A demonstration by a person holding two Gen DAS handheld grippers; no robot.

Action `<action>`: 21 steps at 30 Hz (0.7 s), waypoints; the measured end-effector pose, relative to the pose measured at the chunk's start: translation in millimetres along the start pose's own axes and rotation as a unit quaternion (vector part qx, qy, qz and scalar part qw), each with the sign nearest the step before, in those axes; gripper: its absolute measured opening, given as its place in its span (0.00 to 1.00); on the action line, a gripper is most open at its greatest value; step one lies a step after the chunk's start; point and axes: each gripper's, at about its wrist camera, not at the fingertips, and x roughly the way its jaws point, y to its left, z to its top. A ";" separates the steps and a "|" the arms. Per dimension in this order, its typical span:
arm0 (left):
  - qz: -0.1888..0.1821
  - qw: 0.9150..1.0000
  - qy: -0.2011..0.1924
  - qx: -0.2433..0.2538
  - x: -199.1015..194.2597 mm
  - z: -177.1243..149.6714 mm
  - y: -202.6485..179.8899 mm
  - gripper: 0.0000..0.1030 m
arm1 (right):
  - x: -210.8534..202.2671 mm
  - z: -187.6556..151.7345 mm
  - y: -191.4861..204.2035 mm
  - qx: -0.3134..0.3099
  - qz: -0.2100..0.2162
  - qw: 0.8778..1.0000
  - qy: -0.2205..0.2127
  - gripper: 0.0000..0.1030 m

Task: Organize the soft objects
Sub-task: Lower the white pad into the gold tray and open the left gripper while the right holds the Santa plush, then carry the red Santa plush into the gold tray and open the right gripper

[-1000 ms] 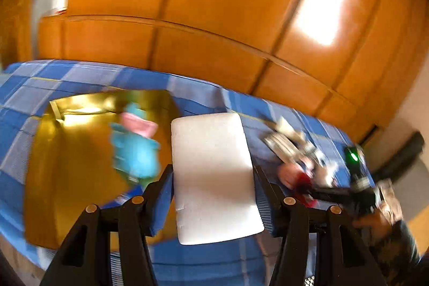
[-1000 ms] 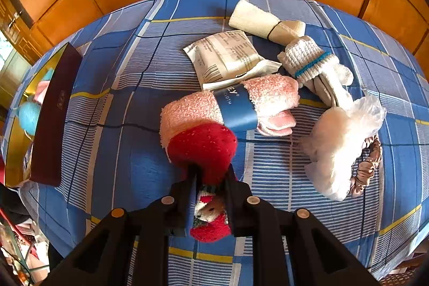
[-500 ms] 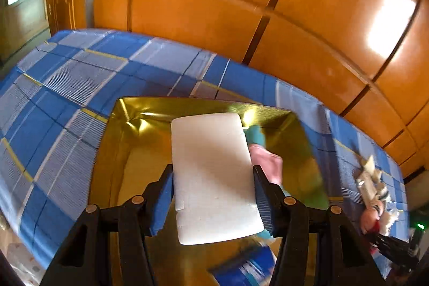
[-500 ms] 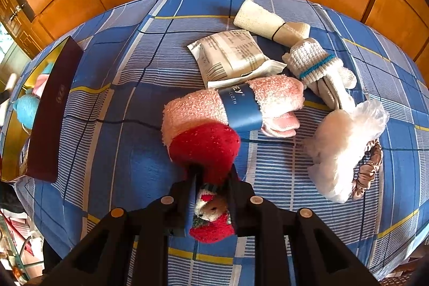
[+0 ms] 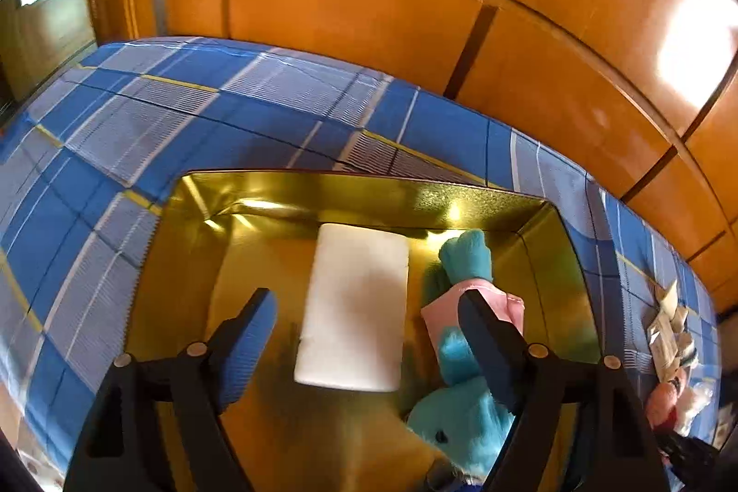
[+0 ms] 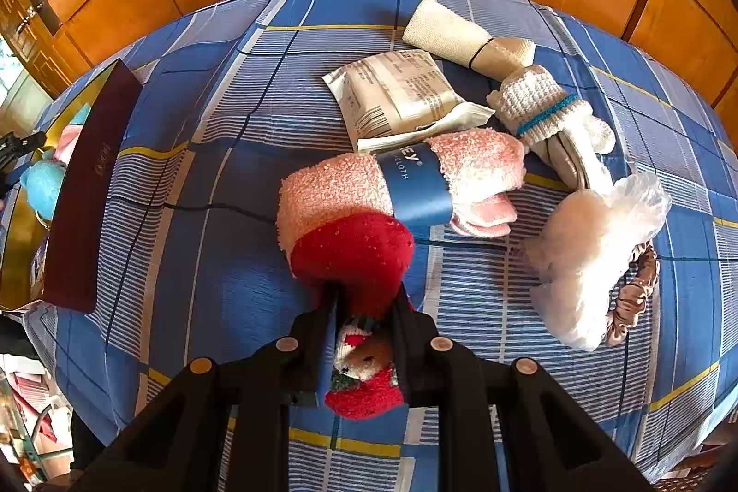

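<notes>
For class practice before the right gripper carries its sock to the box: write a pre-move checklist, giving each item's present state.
1. Right gripper shut on red sock: ok.
2. Left gripper open, white pad released in gold box: ok.
3. Pad lies flat: cannot tell.
4. Bare floor in box left of pad: ok.
5. Blue plush inside box: ok.
6. Sock clear of pink roll: cannot tell.

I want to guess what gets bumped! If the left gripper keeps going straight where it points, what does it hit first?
Probably the white foam block. It lies in the gold box right between the open fingers of the left gripper, though how far below is unclear.
</notes>
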 end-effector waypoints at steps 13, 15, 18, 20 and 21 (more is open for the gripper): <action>0.007 0.995 -0.090 0.034 -106.3 -82.6 -25.7 0.88 | 0.5 -0.7 0.3 -0.002 -0.006 1.000 -0.001 0.22; 0.002 0.996 -0.087 0.034 -111.5 -93.9 -30.2 0.89 | 0.8 -0.6 -0.1 -0.003 -0.008 1.000 -0.001 0.23; -0.009 0.996 -0.083 0.036 -116.5 -106.0 -34.9 0.91 | 0.7 -0.6 0.0 -0.003 -0.008 1.000 -0.001 0.24; -0.007 0.996 -0.084 0.040 -119.7 -112.7 -38.0 0.91 | 0.6 -0.4 -0.2 -0.003 -0.010 1.000 -0.002 0.24; -0.005 0.996 -0.085 0.041 -120.6 -115.0 -39.0 0.91 | 0.5 -0.5 -0.1 -0.004 -0.011 1.000 -0.002 0.24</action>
